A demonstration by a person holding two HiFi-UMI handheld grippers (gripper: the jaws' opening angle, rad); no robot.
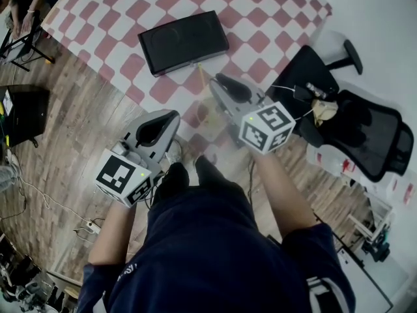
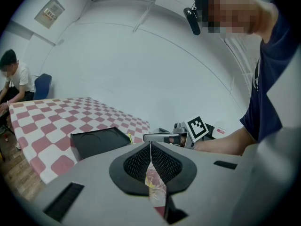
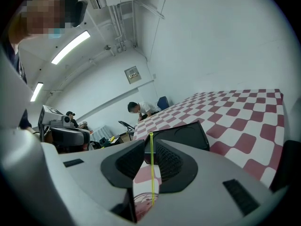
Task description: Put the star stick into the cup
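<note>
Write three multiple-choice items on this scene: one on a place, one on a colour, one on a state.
1. Where does the black tray lie?
A. on the wooden floor
B. on the checked tablecloth
C. on the office chair

2. What colour is the thin stick?
A. yellow
B. blue
C. black

3. How does the right hand-held gripper stand?
A. wide open and empty
B. shut on the tray
C. shut on the thin stick

Key: 1 B, the head view shows the tray resting on red and white squares. 2 A, the stick shows as a yellow line in the right gripper view. 3 C, the jaws pinch the stick between them.
</note>
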